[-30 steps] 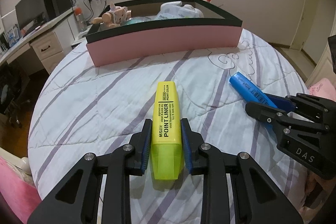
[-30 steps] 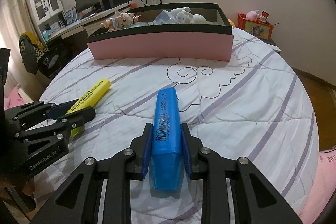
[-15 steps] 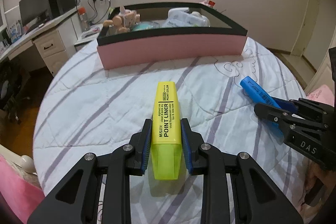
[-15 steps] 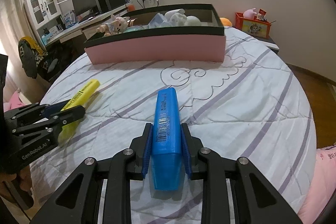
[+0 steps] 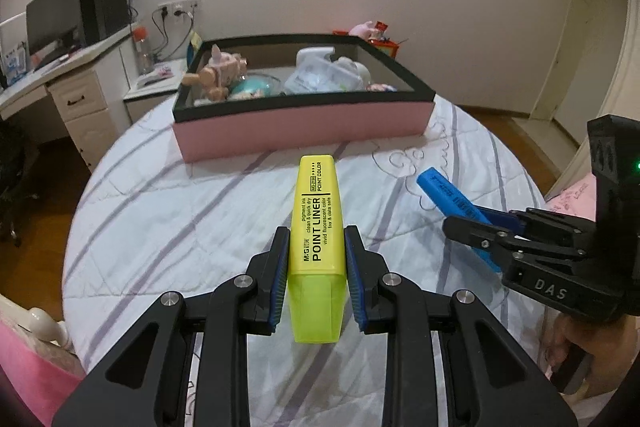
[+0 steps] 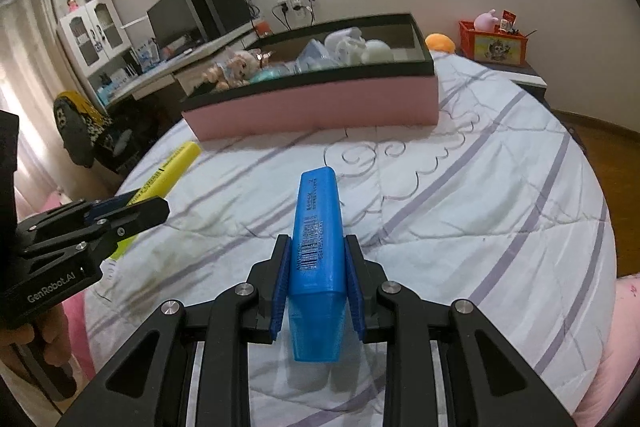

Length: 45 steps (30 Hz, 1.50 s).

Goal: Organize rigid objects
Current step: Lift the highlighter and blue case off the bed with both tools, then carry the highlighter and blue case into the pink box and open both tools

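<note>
In the left wrist view, the left hand-held gripper [image 5: 316,267] is closed on the yellow highlighter [image 5: 317,227] at the centre of the frame, above the bed [image 5: 160,219]; its clear cap end is partly hidden between the pads. At the right edge, the right hand-held gripper [image 5: 460,223] covers the lower part of the blue highlighter [image 5: 444,189].

In the right wrist view, the right hand-held gripper [image 6: 316,263] is clamped on the blue highlighter [image 6: 317,227] at the centre. The pink box [image 6: 320,103] stands in the upper middle, its contents blurred, and the left hand-held gripper [image 6: 156,205] at the left edge hides much of the yellow highlighter [image 6: 176,163].
</note>
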{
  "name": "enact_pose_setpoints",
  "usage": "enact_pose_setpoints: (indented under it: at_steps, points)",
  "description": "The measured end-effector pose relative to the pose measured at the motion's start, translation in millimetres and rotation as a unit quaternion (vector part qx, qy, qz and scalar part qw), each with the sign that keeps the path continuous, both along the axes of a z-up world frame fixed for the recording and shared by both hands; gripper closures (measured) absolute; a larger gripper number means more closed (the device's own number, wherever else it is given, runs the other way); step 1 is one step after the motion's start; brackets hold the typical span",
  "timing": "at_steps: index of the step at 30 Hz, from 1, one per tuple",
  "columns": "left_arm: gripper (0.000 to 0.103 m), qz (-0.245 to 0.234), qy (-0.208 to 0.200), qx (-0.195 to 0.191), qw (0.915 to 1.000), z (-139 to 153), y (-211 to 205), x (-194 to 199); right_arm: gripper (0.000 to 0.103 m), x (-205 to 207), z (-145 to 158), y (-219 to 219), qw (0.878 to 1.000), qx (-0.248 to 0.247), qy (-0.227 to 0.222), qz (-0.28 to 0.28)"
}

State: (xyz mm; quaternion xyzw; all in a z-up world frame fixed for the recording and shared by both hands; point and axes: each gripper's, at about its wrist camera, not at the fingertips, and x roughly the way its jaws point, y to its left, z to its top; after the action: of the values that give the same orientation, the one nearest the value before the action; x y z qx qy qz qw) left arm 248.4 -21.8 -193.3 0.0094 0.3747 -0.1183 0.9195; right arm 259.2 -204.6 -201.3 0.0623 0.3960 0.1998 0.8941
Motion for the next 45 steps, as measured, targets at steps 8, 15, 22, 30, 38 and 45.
enact_pose_setpoints:
  at_steps: [8,15,22,30,38,45]
  points:
    - [0.076,0.006,-0.020,0.004,0.9998,19,10,5,0.077,0,23,-4,1.000,0.011,-0.027,0.007]
    - [0.076,0.002,-0.046,0.014,0.9988,45,15,25,0.077,16,51,-1,0.998,0.007,-0.056,0.022]
    - [0.076,0.005,-0.043,0.038,0.9984,53,22,76,0.077,59,75,7,0.996,-0.020,-0.076,0.036]
    - [0.076,-0.029,-0.002,0.049,0.9984,51,7,172,0.077,142,79,12,0.996,-0.049,-0.060,0.035]
    - [0.076,-0.037,0.054,0.097,0.9932,30,-17,265,0.077,233,51,21,0.995,-0.101,-0.012,0.024]
    - [0.076,-0.043,0.106,0.131,0.9848,6,-30,316,0.077,277,29,25,0.990,-0.136,0.029,0.024]
